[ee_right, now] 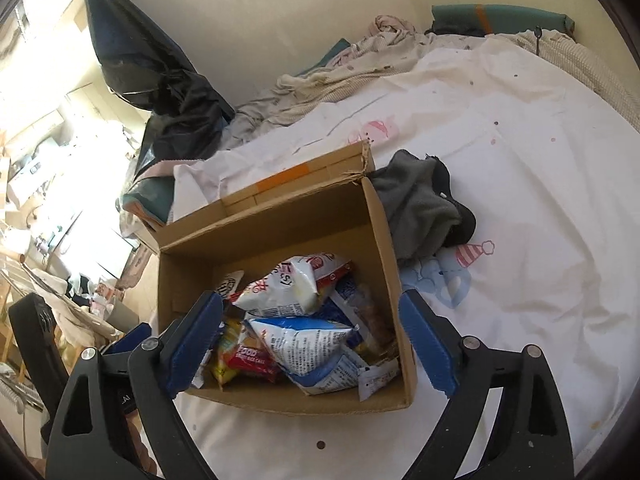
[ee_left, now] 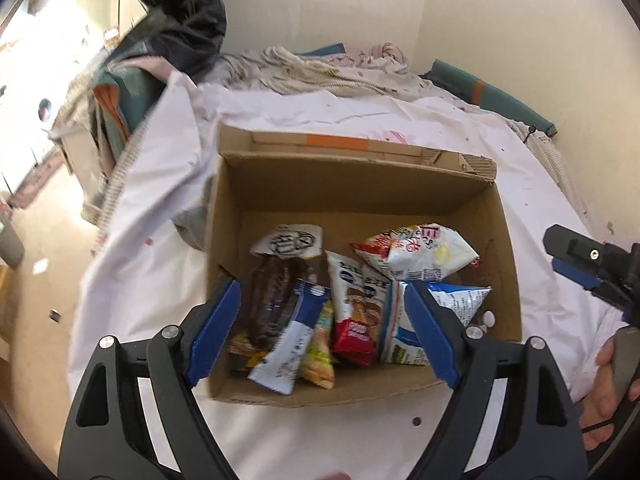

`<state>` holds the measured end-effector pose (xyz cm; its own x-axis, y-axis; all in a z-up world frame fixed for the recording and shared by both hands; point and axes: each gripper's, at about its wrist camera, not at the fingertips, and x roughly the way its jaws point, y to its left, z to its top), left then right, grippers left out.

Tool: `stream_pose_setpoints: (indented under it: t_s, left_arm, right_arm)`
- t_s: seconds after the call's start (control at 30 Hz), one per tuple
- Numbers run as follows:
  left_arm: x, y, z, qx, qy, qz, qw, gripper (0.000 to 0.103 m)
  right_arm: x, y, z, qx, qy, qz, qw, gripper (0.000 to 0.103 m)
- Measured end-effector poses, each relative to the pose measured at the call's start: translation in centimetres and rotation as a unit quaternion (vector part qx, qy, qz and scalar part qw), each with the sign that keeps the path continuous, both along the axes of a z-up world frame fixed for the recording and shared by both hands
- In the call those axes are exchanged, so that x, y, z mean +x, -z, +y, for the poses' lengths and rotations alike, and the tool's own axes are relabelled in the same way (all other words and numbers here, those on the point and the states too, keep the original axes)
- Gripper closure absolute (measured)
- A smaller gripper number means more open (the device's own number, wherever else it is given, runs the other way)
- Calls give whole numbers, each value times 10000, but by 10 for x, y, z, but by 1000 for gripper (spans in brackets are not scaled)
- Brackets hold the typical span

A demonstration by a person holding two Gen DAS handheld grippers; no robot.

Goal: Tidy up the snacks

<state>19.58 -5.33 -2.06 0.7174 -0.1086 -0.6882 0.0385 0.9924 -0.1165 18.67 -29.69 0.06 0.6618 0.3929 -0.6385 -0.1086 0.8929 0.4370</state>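
An open cardboard box (ee_left: 352, 188) sits on a white bed sheet and holds several snack packs. Among them are a brown chocolate bar pack (ee_left: 272, 300), a blue and white stick pack (ee_left: 292, 344), a red pack (ee_left: 356, 336) and white chip bags (ee_left: 420, 252). The box (ee_right: 380, 232) and its snacks (ee_right: 304, 340) also show in the right wrist view. My left gripper (ee_left: 324, 332) is open and empty, above the box's near side. My right gripper (ee_right: 312, 344) is open and empty, above the box too; it shows at the right edge of the left wrist view (ee_left: 588, 268).
A grey and black cloth (ee_right: 424, 204) lies on the sheet right of the box. Crumpled bedding (ee_left: 320, 68) and a teal cushion (ee_left: 492, 96) lie along the wall behind. A dark jacket (ee_left: 180, 20) hangs at the left. The floor drops off left of the bed.
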Motion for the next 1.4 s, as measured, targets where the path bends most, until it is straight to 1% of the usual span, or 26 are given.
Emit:
stream_pose_setpoints:
  t_s: [0.03,0.07,0.13,0.27,0.3,0.33,0.37,0.47,0.57,0.73,0.83,0.93,1.0,1.07,1.2,1.3,1.4]
  left_arm:
    - [-3,-4,2,10,4,-37,10000,21]
    - [-6,-7,3,27,1,-78,10000,21]
    - [-14,-14,6,166,-116,-211,9996,21]
    - [-30,-21,15,233,-241,-347,9988,21]
    - [-34,-23,18,223,-268,-352,9988,16]
    - [-38,-25,20,230,-307,-361,9986,4]
    - [-43,-27,22,246,-351,-384,9983,0]
    - [-58,-33,24,275,-391,-464,9978,0]
    - [-68,-34,26,356,-447,-400,9976,0]
    - [-86,-33,32,216,-518,-354,9978,0]
    - [-92,-30,33,325,-625,-256,9972,0]
    - [-98,-27,31,387,-663,-201,9968,0]
    - [-102,-25,30,387,-570,-188,9974,0]
    - [-104,-24,29,382,-500,-203,9978,0]
    - [-106,-22,28,376,-484,-196,9979,0]
    - [-104,-22,29,369,-520,-233,9977,0]
    - [-101,-19,30,326,-529,-155,9979,0]
  right_arm:
    - [-5,-4,1,-39,-22,-70,10000,10]
    - [-10,-6,2,-66,-50,-111,9999,5]
    - [-20,-11,5,-141,-109,-180,9997,0]
    - [-39,-20,11,-321,-191,-336,9987,0]
    - [-44,-20,12,-356,-194,-355,9985,0]
    - [-49,-20,13,-421,-192,-363,9983,0]
    - [-54,-19,14,-473,-193,-355,9981,0]
    - [-68,-18,16,-532,-158,-406,9976,0]
    - [-80,-17,20,-706,-121,-474,9963,0]
    - [-100,-17,31,-1052,-125,-685,9920,0]
    - [-108,-14,40,-1245,-148,-707,9896,0]
    - [-111,-7,41,-1289,17,-625,9897,0]
    - [-110,3,42,-1258,108,-480,9908,0]
    - [-103,11,46,-1352,92,-350,9902,0]
    - [-97,11,47,-1401,135,-442,9891,0]
    - [-94,13,48,-1370,122,-407,9897,0]
    - [-94,14,50,-1414,101,-421,9890,0]
